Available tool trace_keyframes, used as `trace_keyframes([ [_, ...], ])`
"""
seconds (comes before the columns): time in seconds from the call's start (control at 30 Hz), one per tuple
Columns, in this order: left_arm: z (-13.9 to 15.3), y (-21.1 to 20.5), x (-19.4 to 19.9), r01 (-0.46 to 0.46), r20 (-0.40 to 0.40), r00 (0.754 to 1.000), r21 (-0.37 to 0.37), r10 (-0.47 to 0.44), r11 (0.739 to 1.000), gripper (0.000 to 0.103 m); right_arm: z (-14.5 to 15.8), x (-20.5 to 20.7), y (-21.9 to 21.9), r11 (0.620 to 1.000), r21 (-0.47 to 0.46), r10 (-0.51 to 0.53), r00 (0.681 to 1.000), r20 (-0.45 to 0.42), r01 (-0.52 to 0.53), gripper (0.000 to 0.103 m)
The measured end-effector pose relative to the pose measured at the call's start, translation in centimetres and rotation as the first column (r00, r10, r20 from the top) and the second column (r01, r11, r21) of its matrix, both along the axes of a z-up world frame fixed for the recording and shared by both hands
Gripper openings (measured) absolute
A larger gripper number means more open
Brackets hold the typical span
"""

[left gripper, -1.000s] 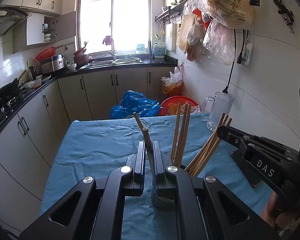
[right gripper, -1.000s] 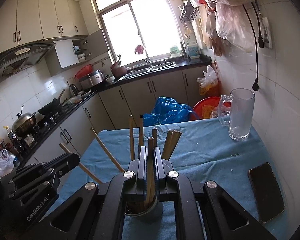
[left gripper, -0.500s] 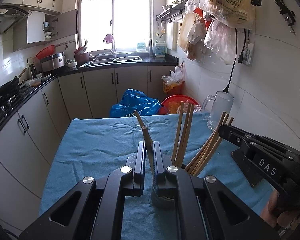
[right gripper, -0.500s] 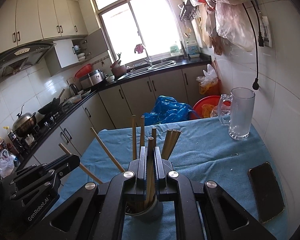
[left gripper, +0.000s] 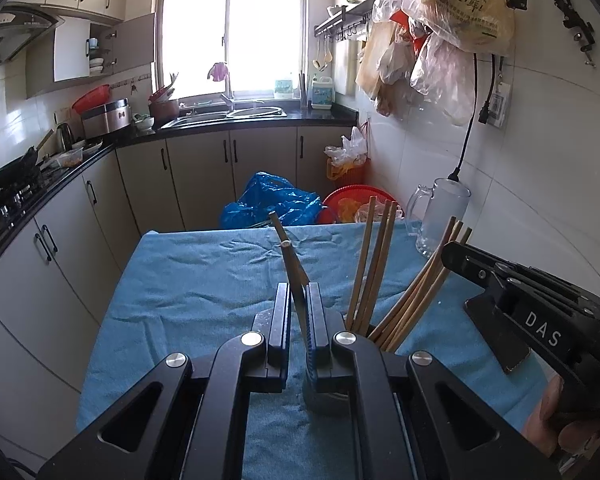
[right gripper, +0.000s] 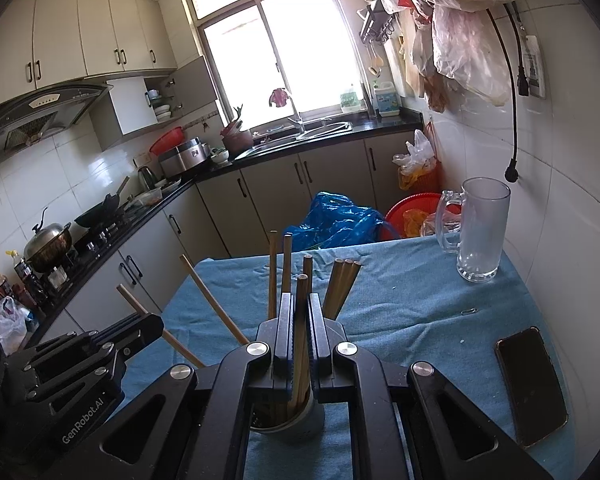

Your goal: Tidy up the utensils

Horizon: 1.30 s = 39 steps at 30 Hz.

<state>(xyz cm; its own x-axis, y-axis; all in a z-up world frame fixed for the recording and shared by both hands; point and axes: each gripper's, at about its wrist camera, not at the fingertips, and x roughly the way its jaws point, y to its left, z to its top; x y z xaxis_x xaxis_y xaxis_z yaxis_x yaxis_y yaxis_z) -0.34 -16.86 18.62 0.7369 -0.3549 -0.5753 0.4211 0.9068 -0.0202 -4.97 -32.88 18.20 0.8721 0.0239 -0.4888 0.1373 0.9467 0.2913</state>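
On the blue-clothed table (right gripper: pixel 400 304), one chopstick each is being clamped by left gripper (left gripper: pixel 299 300) and right gripper (right gripper: pixel 299 304) over one cup (right gripper: pixel 296 426).

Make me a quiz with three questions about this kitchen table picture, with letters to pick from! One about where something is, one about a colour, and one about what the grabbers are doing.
1. Where does the glass mug stand?
A. On the far right of the table, by the wall
B. On the stove
C. Inside the chopstick holder

2. What colour is the cloth over the table?
A. Red
B. Blue
C. Yellow

3. What is the right gripper doing?
A. Wide open over the phone
B. Shut on the mug handle
C. Shut on a chopstick above the holder

Answers:
1. A: the mug stands on the cloth near the tiled wall.
2. B: the whole tabletop is covered in blue fabric.
3. C: a chopstick runs between the closed jaws, down into the chopstick holder.
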Motion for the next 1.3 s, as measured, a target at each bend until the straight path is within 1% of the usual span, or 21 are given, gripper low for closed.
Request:
trace_keyframes([
  [0.3, 0.1, 0.0, 0.0, -0.003, -0.01, 1.0, 0.005, 0.003, 1.0, 0.007, 0.3, 0.2, -0.2, 1.0, -0.001, -0.006, 1.0, 0.007, 0.006, 0.008],
  [0.37, 0.3, 0.1, -0.2, -0.002, -0.015, 1.0, 0.0, 0.002, 1.0, 0.009, 0.5, 0.1, -0.1, 1.0, 0.002, -0.01, 1.0, 0.015, 0.01, 0.017],
  [0.4, 0.4, 0.2, -0.3, -0.004, -0.015, 1.0, -0.002, 0.004, 1.0, 0.014, 0.6, 0.0, -0.3, 1.0, 0.006, -0.016, 1.0, 0.021, 0.015, 0.029],
  [0.43, 0.5, 0.3, -0.4, -0.007, -0.015, 1.0, -0.003, 0.007, 1.0, 0.018, 0.8, -0.2, -0.4, 1.0, 0.013, -0.021, 0.999, 0.031, 0.021, 0.039],
  [0.47, 0.8, 0.5, -0.6, -0.01, -0.015, 1.0, -0.009, 0.01, 1.0, 0.026, 1.0, -0.4, -0.5, 1.0, 0.017, -0.027, 0.999, 0.039, 0.026, 0.041],
  [0.5, 1.1, 0.8, -0.9, -0.012, -0.012, 1.0, -0.018, 0.012, 1.0, 0.033, 1.2, -0.7, -0.6, 0.999, 0.019, -0.033, 0.998, 0.046, 0.032, 0.041],
  [0.63, 2.2, 1.6, -2.4, -0.018, 0.003, 1.0, -0.041, 0.018, 0.999, 0.04, 2.1, -1.9, -0.9, 0.999, 0.021, -0.045, 0.997, 0.06, 0.044, 0.041],
  [0.77, 3.1, 2.8, -4.6, -0.024, 0.016, 1.0, -0.056, 0.025, 0.998, 0.052, 2.9, -3.4, -0.6, 0.999, 0.02, -0.051, 0.996, 0.067, 0.05, 0.044],
  [0.83, 3.3, 3.4, -5.9, -0.028, 0.024, 0.999, -0.057, 0.03, 0.998, 0.058, 3.3, -4.5, -0.4, 0.999, 0.015, -0.049, 0.996, 0.07, 0.048, 0.048],
  [0.9, 3.4, 4.1, -7.1, -0.03, 0.036, 0.999, -0.058, 0.032, 0.998, 0.067, 3.5, -5.5, 0.1, 0.999, 0.004, -0.046, 0.997, 0.067, 0.046, 0.051],
  [0.93, 3.4, 4.4, -7.8, -0.032, 0.044, 0.998, -0.058, 0.034, 0.998, 0.069, 3.5, -6.0, 0.3, 0.999, -0.004, -0.045, 0.997, 0.064, 0.045, 0.053],
  [1.0, 3.2, 5.4, -9.6, -0.043, 0.059, 0.997, -0.058, 0.046, 0.997, 0.082, 3.3, -7.2, 0.9, 0.999, -0.025, -0.043, 0.998, 0.056, 0.045, 0.056],
  [1.07, 2.8, 6.1, -10.9, -0.04, 0.066, 0.997, -0.065, 0.044, 0.997, 0.088, 2.9, -8.5, 1.5, 0.998, -0.047, -0.045, 0.998, 0.045, 0.047, 0.057],
  [1.17, 2.3, 7.3, -12.9, -0.023, 0.07, 0.997, -0.093, 0.03, 0.995, 0.094, 2.0, -10.6, 2.4, 0.996, -0.076, -0.044, 0.999, 0.023, 0.046, 0.058],
  [1.23, 1.9, 8.0, -14.1, -0.038, 0.069, 0.997, -0.109, 0.046, 0.993, 0.097, 1.2, -12.1, 3.1, 0.994, -0.1, -0.046, 0.999, 0.01, 0.047, 0.059],
  [1.3, 1.4, 8.9, -15.3, -0.071, 0.072, 0.994, -0.12, 0.08, 0.99, 0.1, 0.6, -13.4, 3.7, 0.992, -0.117, -0.05, 0.999, 0.0, 0.05, 0.06],
])
